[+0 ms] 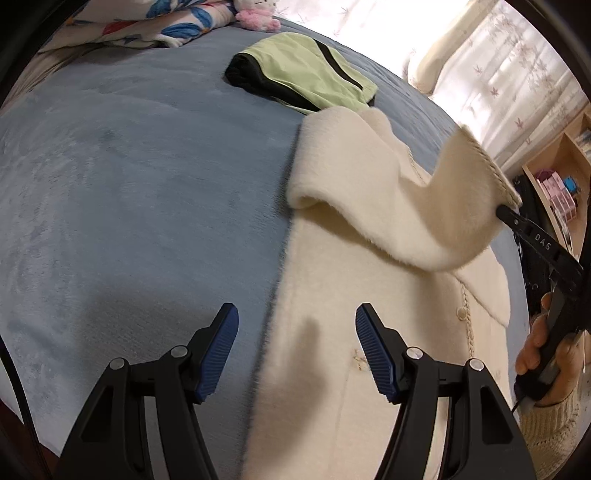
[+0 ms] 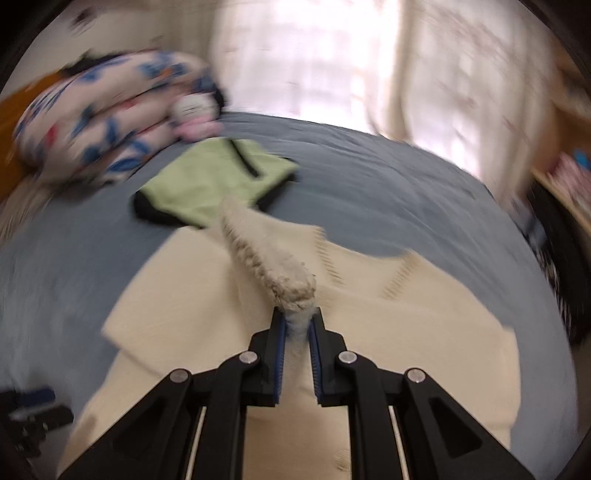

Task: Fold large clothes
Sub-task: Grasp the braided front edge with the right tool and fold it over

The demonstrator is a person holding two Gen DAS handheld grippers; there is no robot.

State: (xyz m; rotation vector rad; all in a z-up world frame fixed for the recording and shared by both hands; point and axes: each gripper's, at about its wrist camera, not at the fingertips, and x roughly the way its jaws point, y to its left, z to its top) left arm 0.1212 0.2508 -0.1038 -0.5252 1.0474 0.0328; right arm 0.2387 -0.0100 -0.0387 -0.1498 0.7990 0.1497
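Observation:
A cream fleece cardigan (image 1: 332, 314) lies on the blue bed cover (image 1: 129, 184). My left gripper (image 1: 297, 325) is open and empty, low over the cardigan's left edge. My right gripper (image 2: 297, 317) is shut on the cardigan's sleeve cuff (image 2: 273, 258) and holds it lifted above the garment's body (image 2: 221, 325). In the left wrist view the raised sleeve (image 1: 443, 206) arches across the cardigan, held at its cuff by the right gripper (image 1: 504, 212). The right wrist view is blurred.
A folded green and black garment (image 1: 306, 74) lies further up the bed, also in the right wrist view (image 2: 214, 177). A floral quilt (image 2: 110, 114) and a plush toy (image 1: 256, 14) sit at the head. A shelf (image 1: 557, 177) stands to the right, curtains (image 2: 314, 55) behind.

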